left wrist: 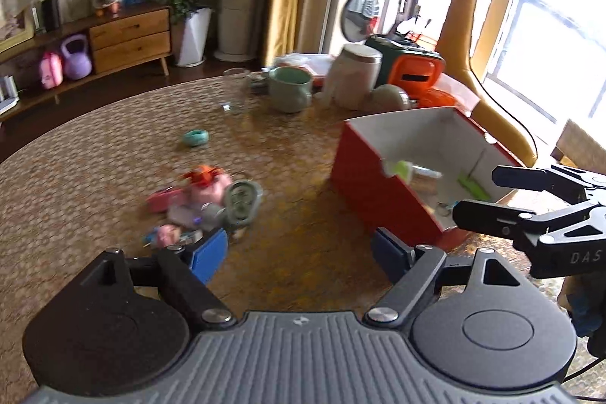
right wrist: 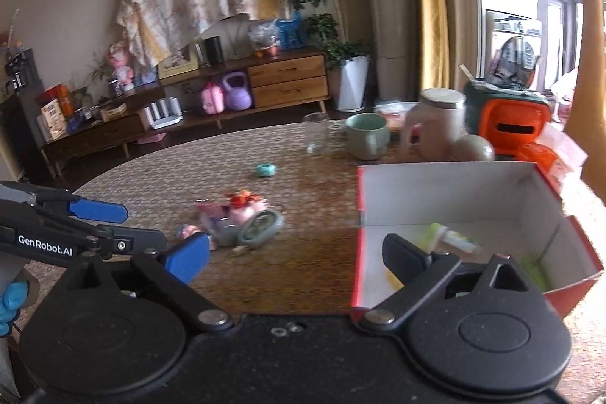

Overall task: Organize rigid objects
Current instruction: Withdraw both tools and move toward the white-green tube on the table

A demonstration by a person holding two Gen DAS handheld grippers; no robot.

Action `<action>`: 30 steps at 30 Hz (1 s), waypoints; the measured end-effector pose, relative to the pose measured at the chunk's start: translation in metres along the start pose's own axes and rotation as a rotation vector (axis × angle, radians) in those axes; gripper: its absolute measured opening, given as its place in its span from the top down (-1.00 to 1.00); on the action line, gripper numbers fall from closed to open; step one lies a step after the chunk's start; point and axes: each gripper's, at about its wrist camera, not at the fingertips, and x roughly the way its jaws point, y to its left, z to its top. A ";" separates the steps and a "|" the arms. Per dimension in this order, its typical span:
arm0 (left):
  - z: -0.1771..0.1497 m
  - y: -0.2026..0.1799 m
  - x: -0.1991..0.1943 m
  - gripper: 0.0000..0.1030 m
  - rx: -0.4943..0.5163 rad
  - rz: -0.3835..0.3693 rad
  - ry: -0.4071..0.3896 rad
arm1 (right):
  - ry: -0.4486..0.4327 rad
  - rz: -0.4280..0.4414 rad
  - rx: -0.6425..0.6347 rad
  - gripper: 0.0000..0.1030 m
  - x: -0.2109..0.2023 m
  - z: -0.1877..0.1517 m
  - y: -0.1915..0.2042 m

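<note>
A red cardboard box (left wrist: pixel 363 173) (right wrist: pixel 469 184) with a white inside stands on the table at the right and holds a green-capped bottle (right wrist: pixel 449 239) (left wrist: pixel 414 173) and a green stick (left wrist: pixel 473 186). A pile of small toys (left wrist: pixel 204 203) (right wrist: pixel 238 218), pink, orange and grey-green, lies left of the box. A teal ring (left wrist: pixel 196 137) (right wrist: pixel 266 170) lies farther back. My left gripper (left wrist: pixel 299 250) is open and empty above the table between pile and box. My right gripper (right wrist: pixel 295 256) is open and empty at the box's near left corner.
At the table's far side stand a clear glass (left wrist: pixel 236 89), a green mug (left wrist: pixel 289 88), a beige lidded jar (left wrist: pixel 354 74) and an orange-green case (left wrist: pixel 414 63). A yellow giraffe figure (right wrist: pixel 591 25) rises at the right. A wooden sideboard (right wrist: pixel 265 82) lines the wall.
</note>
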 end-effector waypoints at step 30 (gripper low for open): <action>-0.072 0.120 0.041 -1.00 -0.130 0.098 0.031 | 0.266 0.039 0.050 -0.89 0.149 0.016 0.113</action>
